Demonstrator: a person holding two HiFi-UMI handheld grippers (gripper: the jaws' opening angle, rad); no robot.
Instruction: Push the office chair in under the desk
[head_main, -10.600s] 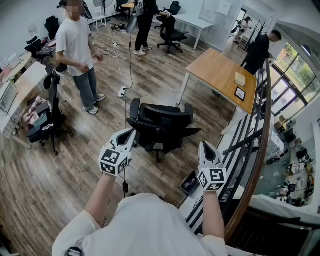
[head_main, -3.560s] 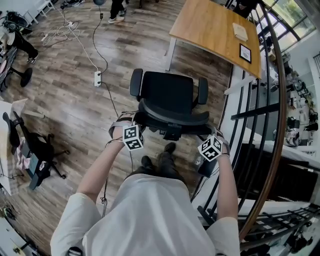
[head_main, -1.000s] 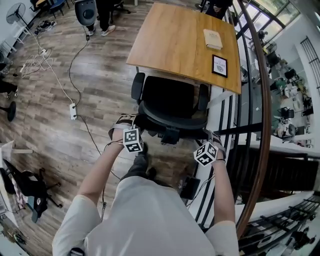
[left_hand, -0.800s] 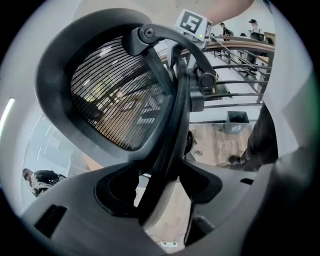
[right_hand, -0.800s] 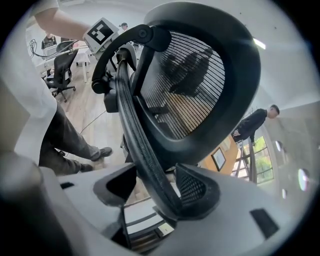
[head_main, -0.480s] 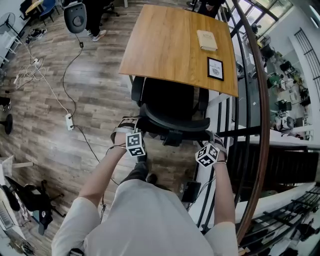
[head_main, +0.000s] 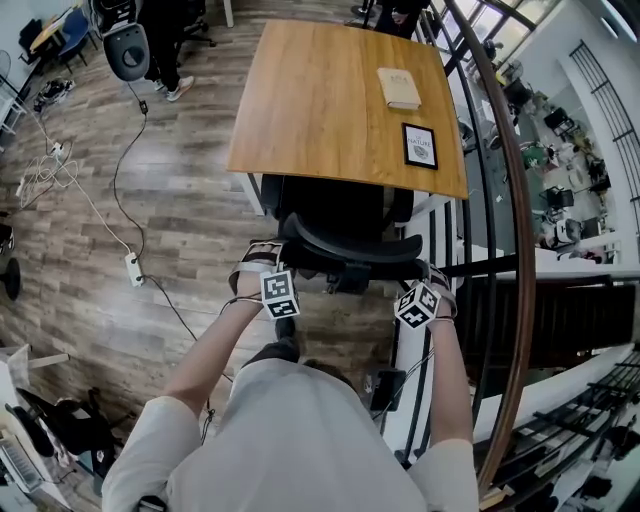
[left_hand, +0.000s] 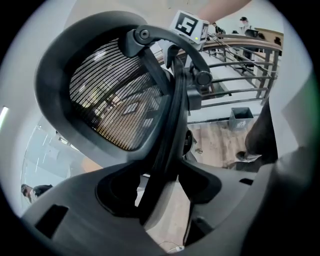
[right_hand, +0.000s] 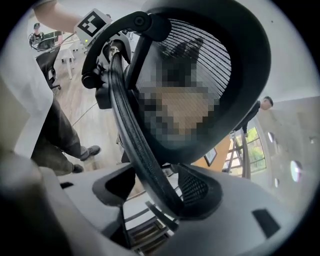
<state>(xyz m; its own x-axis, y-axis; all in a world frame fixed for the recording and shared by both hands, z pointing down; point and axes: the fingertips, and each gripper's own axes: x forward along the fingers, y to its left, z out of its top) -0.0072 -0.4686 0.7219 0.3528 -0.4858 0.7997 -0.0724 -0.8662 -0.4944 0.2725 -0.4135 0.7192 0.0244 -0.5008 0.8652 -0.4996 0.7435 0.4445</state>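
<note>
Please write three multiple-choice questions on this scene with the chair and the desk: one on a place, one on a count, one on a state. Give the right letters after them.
1. Where is the framed picture?
A. on the floor
B. on the desk, near its right edge
C. on a shelf

2. How many things lie on the desk?
A. two
B. four
C. none

3. How does the office chair stand?
A. tipped over
B. far from the desk
C. seat partly under the desk, backrest outside

Answers: B, it lies beside the book; A, only book and picture show there; C, the desk top covers the seat's front.
</note>
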